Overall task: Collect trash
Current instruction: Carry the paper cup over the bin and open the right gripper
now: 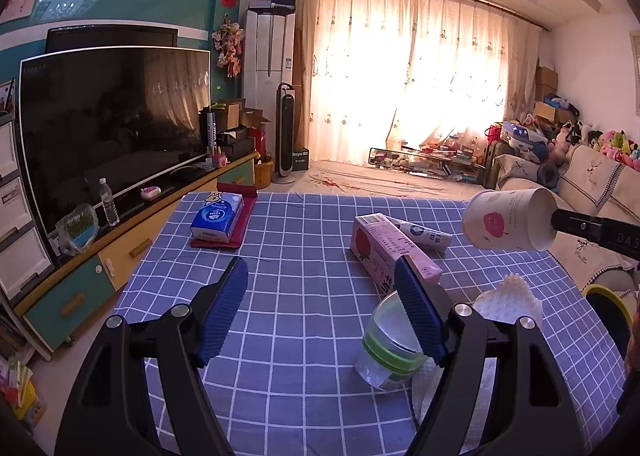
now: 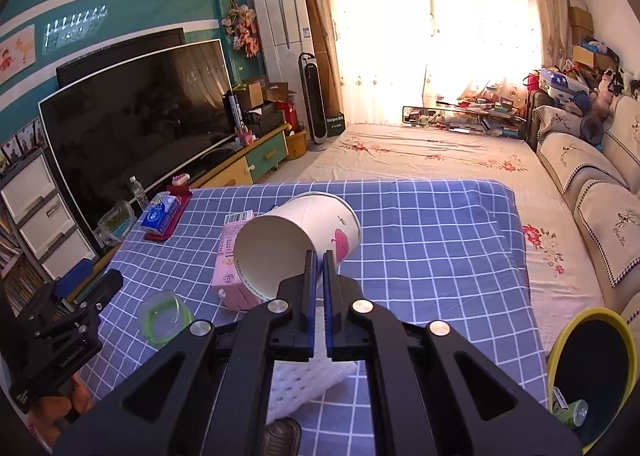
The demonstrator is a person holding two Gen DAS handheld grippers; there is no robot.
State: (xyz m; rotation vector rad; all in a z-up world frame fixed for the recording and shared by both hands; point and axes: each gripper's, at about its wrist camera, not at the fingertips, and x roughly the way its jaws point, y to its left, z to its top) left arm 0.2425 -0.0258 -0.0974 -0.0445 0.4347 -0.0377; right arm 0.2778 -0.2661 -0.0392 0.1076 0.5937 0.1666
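My right gripper (image 2: 318, 256) is shut on the rim of a white paper cup (image 2: 304, 234) with a pink apple print, held tilted above the table; the cup also shows in the left wrist view (image 1: 510, 219). My left gripper (image 1: 320, 292) is open and empty above the blue checked tablecloth (image 1: 296, 240). On the table lie a pink carton (image 1: 390, 252), a small white carton (image 1: 426, 234), a clear container with a green band (image 1: 390, 348) and a white foam sheet (image 1: 508, 300). A yellow-rimmed trash bin (image 2: 592, 372) with a can inside stands at the table's right.
A blue tissue pack (image 1: 218, 217) lies on a red tray at the table's far left. A TV (image 1: 112, 115) on a low cabinet runs along the left. A sofa (image 2: 592, 191) stands on the right, a patterned rug beyond the table.
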